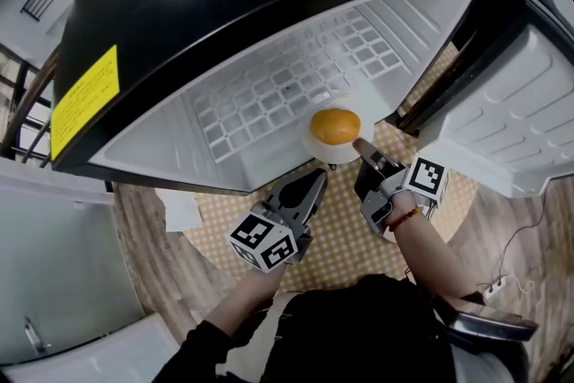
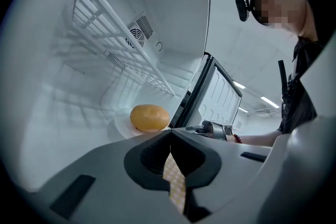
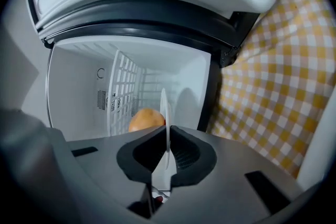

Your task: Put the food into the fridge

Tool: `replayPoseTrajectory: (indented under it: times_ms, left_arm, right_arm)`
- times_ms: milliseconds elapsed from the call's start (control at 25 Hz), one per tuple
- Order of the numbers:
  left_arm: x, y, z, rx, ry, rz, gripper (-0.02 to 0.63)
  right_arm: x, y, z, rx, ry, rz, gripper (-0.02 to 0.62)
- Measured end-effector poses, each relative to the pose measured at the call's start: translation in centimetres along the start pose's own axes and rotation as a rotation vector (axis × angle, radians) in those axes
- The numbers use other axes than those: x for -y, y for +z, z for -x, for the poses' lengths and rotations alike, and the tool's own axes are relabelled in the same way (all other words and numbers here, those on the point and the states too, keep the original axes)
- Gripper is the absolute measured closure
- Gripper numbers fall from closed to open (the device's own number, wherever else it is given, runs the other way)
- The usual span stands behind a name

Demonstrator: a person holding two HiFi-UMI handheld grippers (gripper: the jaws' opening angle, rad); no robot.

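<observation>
R tool [image 1: 362,146] clenched on rim of round white plate [image 1: 333,155] carrying round orange-yellow food item [image 1: 335,126], plate inside open black fridge [image 1: 224,4] below white wire shelf [image 2: 113,34]; L tool [image 1: 315,181] clenched, empty, nearby.

Bright even light, glare on black fridge [image 1: 269,13], fisheye-warped edges

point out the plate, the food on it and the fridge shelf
plate [image 1: 334,155]: head view, near rim just below the food.
food [image 1: 335,126]: head view, middle of its orange top.
shelf [image 1: 278,90]: head view, middle of the white grid.
</observation>
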State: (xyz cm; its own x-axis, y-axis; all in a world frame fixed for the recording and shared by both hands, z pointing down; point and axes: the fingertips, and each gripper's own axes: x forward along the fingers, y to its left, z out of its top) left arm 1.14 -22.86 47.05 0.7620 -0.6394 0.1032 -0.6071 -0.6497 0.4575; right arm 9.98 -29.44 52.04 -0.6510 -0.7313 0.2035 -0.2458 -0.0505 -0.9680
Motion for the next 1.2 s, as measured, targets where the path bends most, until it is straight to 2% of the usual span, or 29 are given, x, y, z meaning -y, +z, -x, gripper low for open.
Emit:
replayPoseTrajectory:
  times_ms: [280,480,840,1200]
  left_arm:
    - [0.0,1.0,-0.6,0.012,-0.012,-0.047,0.594]
    - [0.2,1.1,-0.1,0.018,-0.001,-0.065,0.594]
    - [0.4,0.9,0.3,0.018,-0.022,-0.046,0.594]
    - [0.0,0.8,0.2,0.020,-0.032,-0.040,0.594]
  right_arm:
    - [0.9,0.7,-1.9,0.017,-0.057,-0.088,0.571]
    - [1.5,0.8,-3.1,0.020,-0.106,-0.074,0.571]
    - [1.2,1.6,-4.6,0.019,-0.121,-0.037,0.572]
    - [1.0,2.2,-6.4,-0.005,-0.152,0.044,0.572]
